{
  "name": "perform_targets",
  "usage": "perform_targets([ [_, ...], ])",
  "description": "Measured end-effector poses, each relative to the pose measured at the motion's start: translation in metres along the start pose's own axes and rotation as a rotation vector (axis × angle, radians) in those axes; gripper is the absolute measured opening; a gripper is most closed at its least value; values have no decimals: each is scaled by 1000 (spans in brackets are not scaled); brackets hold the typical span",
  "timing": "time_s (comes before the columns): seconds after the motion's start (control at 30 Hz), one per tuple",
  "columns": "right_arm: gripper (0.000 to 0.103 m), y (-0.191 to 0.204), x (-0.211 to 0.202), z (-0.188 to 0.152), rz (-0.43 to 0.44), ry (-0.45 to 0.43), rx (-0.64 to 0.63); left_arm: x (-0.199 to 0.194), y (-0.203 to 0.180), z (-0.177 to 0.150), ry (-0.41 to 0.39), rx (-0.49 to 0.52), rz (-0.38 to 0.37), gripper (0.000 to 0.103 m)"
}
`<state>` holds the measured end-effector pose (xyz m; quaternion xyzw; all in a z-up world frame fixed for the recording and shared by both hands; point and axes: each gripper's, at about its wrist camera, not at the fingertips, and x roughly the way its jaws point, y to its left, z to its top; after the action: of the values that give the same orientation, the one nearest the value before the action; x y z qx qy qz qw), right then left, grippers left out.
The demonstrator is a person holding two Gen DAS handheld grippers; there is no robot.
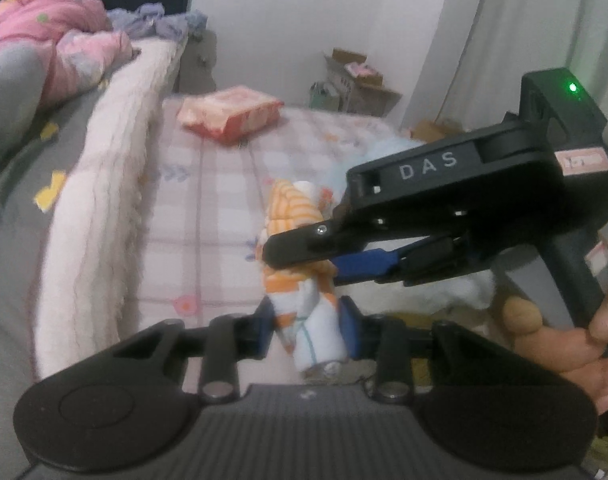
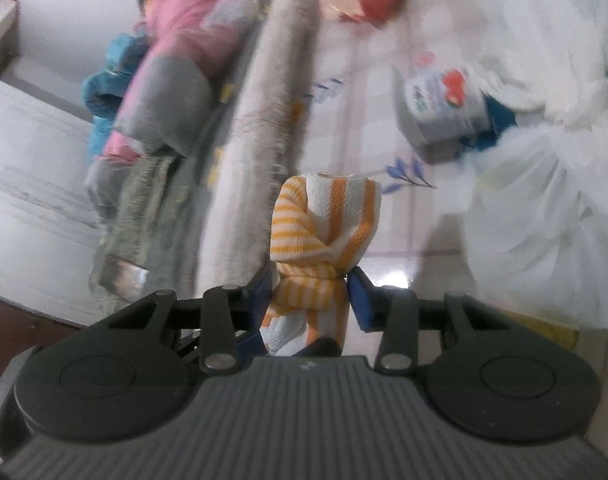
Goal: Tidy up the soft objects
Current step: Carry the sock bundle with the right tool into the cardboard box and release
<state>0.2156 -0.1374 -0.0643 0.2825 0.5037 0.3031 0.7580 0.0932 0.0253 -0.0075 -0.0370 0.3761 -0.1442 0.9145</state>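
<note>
A rolled cloth (image 1: 292,204) with orange and white stripes is held above the pink checked bedsheet (image 1: 208,208). My left gripper (image 1: 308,330) is shut on its lower white end, a blue pad on either side. From the right, my right gripper (image 1: 304,258) reaches in and clamps the same cloth higher up, at its middle. In the right wrist view the cloth (image 2: 323,212) stands upright, pinched at its waist between the blue pads of the right gripper (image 2: 311,296). A person's hand (image 1: 583,344) holds the right gripper's handle.
A red and pink pack (image 1: 230,114) lies farther back on the sheet. A white fluffy blanket (image 1: 104,208) runs along the left, with a pink quilt (image 1: 44,40) behind it. Cardboard boxes (image 1: 355,80) stand by the wall. White plastic bags (image 2: 543,200) and a printed package (image 2: 443,104) lie on the right.
</note>
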Motion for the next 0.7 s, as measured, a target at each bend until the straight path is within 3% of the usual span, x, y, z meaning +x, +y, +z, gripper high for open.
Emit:
perform_targets([
  [0.27, 38, 8, -84, 1, 67, -132, -58, -31, -53, 28, -103, 89, -102, 35],
  [0.37, 36, -2, -130, -1, 70, -207, -62, -34, -82, 38, -129, 129, -188, 45],
  [0.43, 36, -12, -162, -3, 71, -255, -53, -33, -100, 42, -133, 145, -250, 56],
  [0.57, 36, -35, -227, -9, 10, -367, -57, -25, -123, 44, -106, 157, -333, 62],
  [0.7, 36, -60, -282, -13, -138, -445, -92, -15, -130, 37, -83, 175, -286, 62],
])
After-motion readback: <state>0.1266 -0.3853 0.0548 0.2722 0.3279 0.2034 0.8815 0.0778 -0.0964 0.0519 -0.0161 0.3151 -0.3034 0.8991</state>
